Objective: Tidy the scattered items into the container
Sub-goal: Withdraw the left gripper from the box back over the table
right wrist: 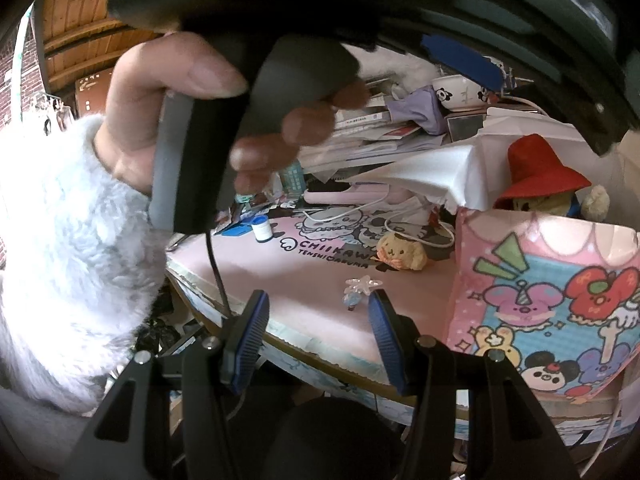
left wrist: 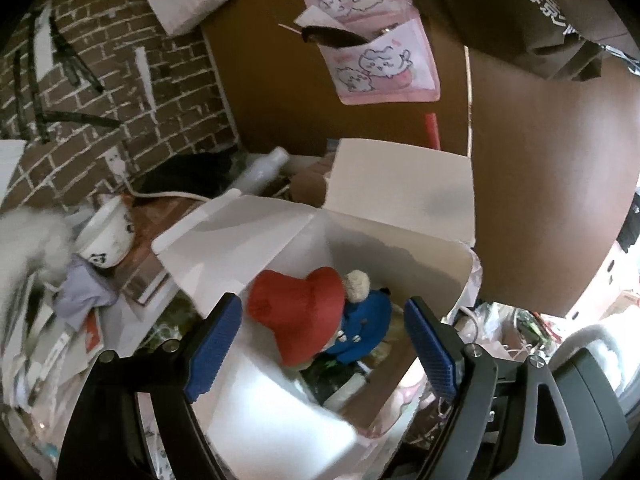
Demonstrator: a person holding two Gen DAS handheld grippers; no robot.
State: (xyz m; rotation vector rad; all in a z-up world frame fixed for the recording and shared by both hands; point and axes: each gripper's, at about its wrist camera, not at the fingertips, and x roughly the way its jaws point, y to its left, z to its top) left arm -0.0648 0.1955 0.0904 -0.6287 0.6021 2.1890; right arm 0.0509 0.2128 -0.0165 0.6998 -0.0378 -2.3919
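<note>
The left tool (left wrist: 323, 342) hangs over the open white box (left wrist: 400, 236), its blue pads spread apart and holding nothing — the bear plush in a red hat (left wrist: 320, 320) already lies inside. The right tool (right wrist: 316, 334) is likewise apart and empty, low at the near edge of the pink table (right wrist: 312, 280). Nearest it lies a small clear star charm (right wrist: 360, 288); beyond, a yellow dog plush (right wrist: 402, 252). Probably best to take the charm first — approach low, close gently.
</note>
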